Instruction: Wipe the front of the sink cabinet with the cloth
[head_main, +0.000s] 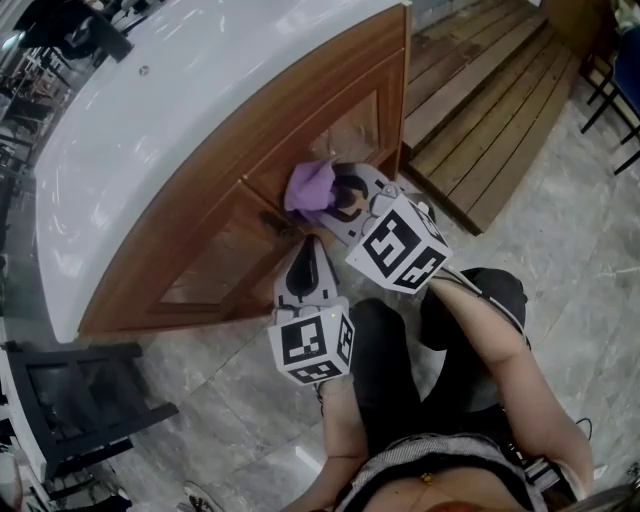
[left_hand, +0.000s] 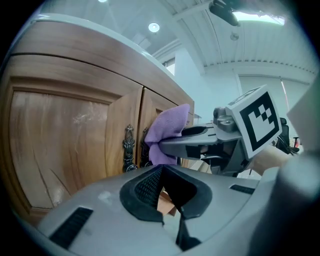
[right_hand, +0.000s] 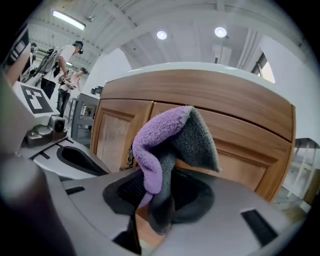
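Purple cloth (right_hand: 160, 145) is clamped in my right gripper (right_hand: 159, 200), bunched up right at the wooden sink cabinet front (head_main: 215, 255), close to the ornate door handles (left_hand: 129, 148) where the two doors meet. My left gripper (left_hand: 166, 195) hangs just beside it, jaws closed on nothing.

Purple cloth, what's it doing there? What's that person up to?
A person is down low in front of the brown wooden sink cabinet, holding a gripper in each hand. The right gripper is pinching a fluffy purple and grey cloth and holding it up by the cabinet doors, near the dark metal door handles. I can't tell if the cloth touches the wood. The left gripper is shut, holds nothing, and sits just below.
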